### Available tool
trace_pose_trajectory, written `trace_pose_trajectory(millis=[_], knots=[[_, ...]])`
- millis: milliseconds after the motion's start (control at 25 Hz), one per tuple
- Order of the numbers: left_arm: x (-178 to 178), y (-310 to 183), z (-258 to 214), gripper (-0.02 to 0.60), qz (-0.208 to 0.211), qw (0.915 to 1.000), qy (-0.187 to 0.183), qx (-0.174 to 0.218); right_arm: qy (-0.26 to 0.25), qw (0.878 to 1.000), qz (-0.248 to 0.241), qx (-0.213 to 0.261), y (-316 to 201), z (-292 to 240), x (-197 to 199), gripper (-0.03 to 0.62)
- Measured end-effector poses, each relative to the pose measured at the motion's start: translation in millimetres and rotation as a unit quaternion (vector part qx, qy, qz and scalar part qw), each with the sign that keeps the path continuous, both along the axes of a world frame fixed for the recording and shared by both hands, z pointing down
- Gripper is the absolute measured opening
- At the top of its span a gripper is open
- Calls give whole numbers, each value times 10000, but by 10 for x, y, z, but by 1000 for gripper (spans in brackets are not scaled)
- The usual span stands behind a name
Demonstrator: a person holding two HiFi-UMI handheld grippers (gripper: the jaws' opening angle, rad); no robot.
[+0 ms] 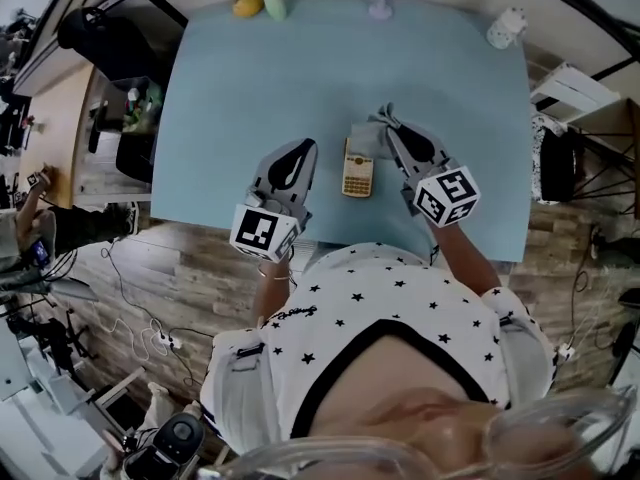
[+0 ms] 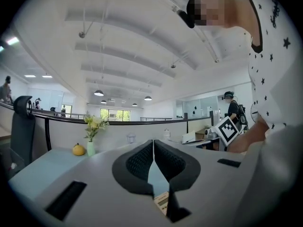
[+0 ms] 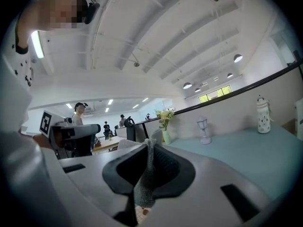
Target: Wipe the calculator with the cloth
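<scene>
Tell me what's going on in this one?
A person works at a light blue table with a hand-held gripper in each hand. The right claw is shut on a grey cloth, held at the far end of a small calculator that lies flat on the table. The left claw is shut with nothing in it, just left of the calculator. Whether the cloth touches the calculator cannot be told.

Left gripper (image 1: 303, 148) points forward, jaws together; right gripper (image 1: 390, 120), angled inward, has jaws pinching the cloth (image 3: 144, 183).
</scene>
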State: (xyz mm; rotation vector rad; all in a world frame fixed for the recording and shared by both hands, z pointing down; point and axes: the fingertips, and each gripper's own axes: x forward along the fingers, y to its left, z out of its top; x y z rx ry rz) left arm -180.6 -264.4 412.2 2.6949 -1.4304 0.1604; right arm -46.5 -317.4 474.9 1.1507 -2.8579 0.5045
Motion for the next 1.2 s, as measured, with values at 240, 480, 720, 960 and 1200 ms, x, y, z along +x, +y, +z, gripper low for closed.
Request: trace_pose_trajectory(millis=[240,480,720,960,1200], knots=[[-312,36,185,31,-183,9993,262,-217,515,9982,-52,-316,-78,458,-240,35],[-539,89,224,31,-384,9984,324,-247,1082,9908,-455,-680,-84,953,-589,35],[-685,182,220,31,-650,9972,292,-240,1516,9826,-601,-894,-152,1356,-746,35],[-763,284,219,31,-822,9957,321,-282,2037,9717,-722,-955,-126,1616,-799,35],[-820,343,202,31,-888,9953,288,-263,2325,9643,-803,-980,-107,1750,-837,35]])
